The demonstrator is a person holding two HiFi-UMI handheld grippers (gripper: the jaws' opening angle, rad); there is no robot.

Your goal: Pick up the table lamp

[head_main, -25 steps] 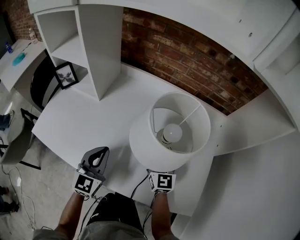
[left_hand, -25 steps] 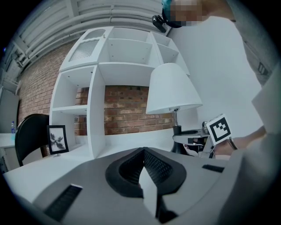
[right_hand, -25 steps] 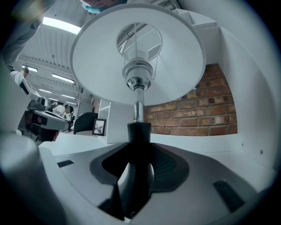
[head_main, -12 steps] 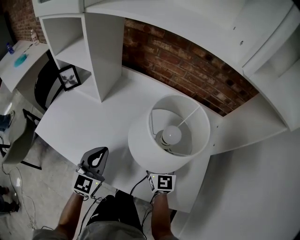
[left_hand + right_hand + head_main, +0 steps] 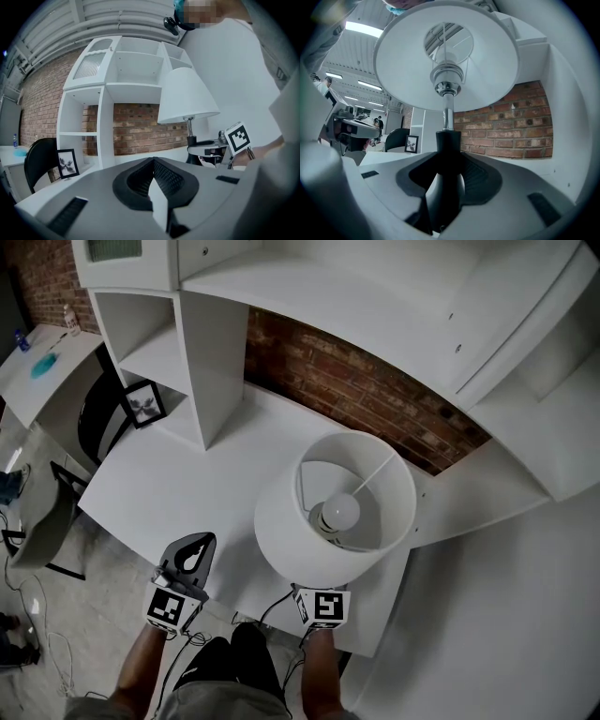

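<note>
Since a second ago the table lamp rises off the desk, above its near edge. My right gripper grasps its black stem; my left gripper is clenched, empty. Lifting is under way; next I must keep it upright.

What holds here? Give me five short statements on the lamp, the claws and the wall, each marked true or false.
1. The right claw is shut on the black stem of the table lamp. True.
2. The left claw holds the picture frame. False: it is shut and empty; the frame stands under the shelf unit's lowest shelf.
3. The lampshade is white. True.
4. The wall behind the desk is white plaster. False: it is brick.
5. The shade has no bulb. False: a bulb sits inside.
</note>
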